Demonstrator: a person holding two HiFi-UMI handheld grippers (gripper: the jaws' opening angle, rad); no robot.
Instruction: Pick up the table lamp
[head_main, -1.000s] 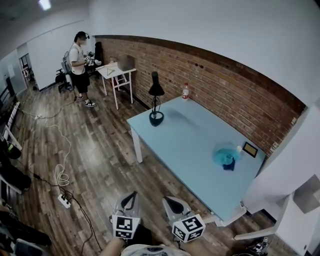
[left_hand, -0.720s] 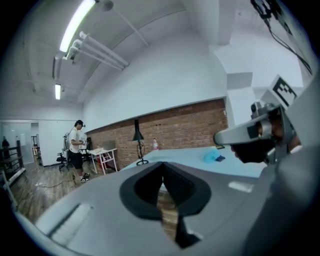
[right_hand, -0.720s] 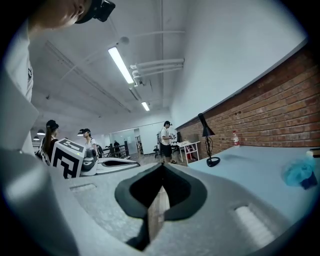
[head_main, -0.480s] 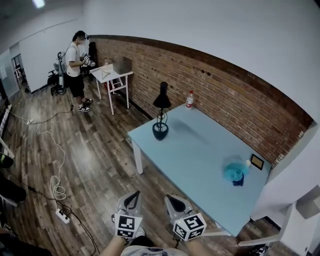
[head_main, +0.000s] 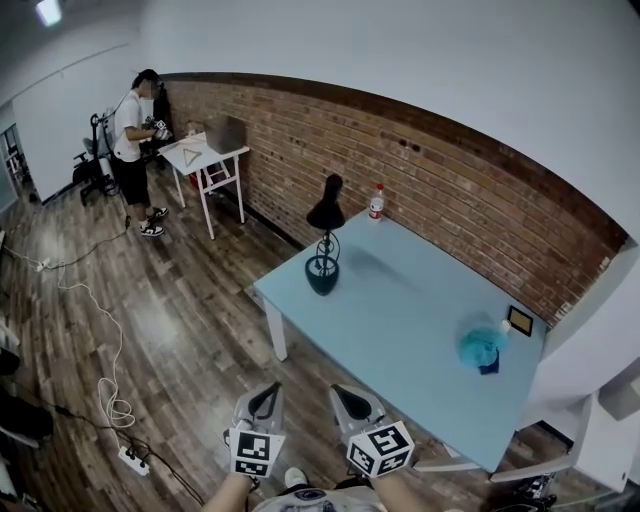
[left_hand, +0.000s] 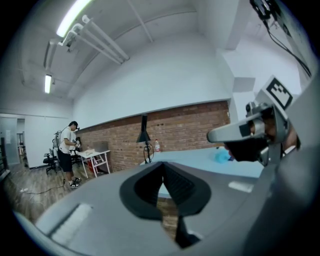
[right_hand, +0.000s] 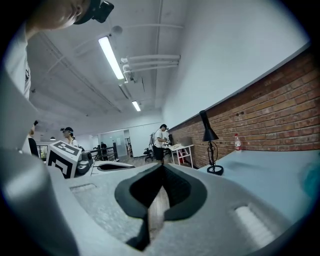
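A black table lamp (head_main: 324, 240) stands upright on the far left corner of a light blue table (head_main: 400, 330); it also shows as the lamp (left_hand: 144, 142) in the left gripper view and the lamp (right_hand: 209, 143) in the right gripper view. My left gripper (head_main: 262, 401) and right gripper (head_main: 349, 404) hang side by side at the bottom of the head view, over the wooden floor, well short of the table and lamp. Both are shut with nothing between the jaws.
A brick wall (head_main: 450, 190) runs behind the table. On the table stand a small bottle (head_main: 376, 201), a blue object (head_main: 482, 349) and a small frame (head_main: 519, 321). A person (head_main: 133, 140) stands by a white side table (head_main: 205, 160). A cable and power strip (head_main: 132, 459) lie on the floor.
The view has shifted: the table and lamp sit lower and further right in the head view, and the person has slid left. Both grippers stay shut at the bottom edge.
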